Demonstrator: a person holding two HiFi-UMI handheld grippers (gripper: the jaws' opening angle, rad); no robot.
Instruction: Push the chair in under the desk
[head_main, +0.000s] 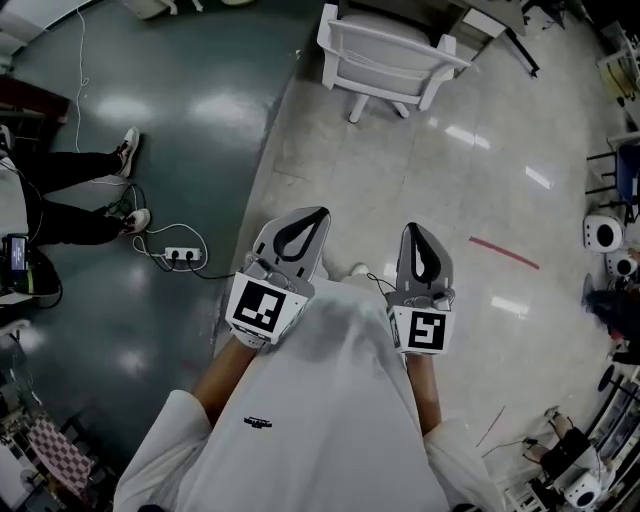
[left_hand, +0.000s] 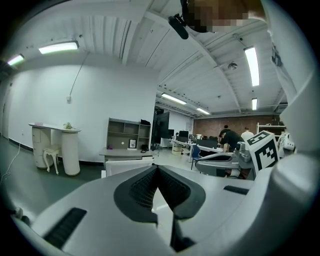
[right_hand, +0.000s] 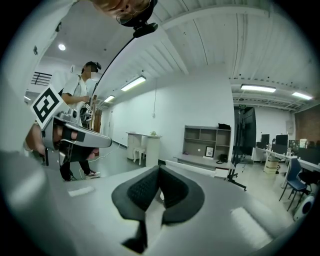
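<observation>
Closed left claw (head_main: 306, 226), right claw (head_main: 417, 240); chair (head_main: 385, 55) half-hidden

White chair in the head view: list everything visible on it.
The white chair stands upright on the glossy pale floor, ahead of the left hand-held gripper and right hand-held gripper, touched by neither. Looks like painted wood or plastic: railed back toward the person, side arms, pale seat, two near legs. Its far side is at the grey desk; how far under, unclear.
</observation>
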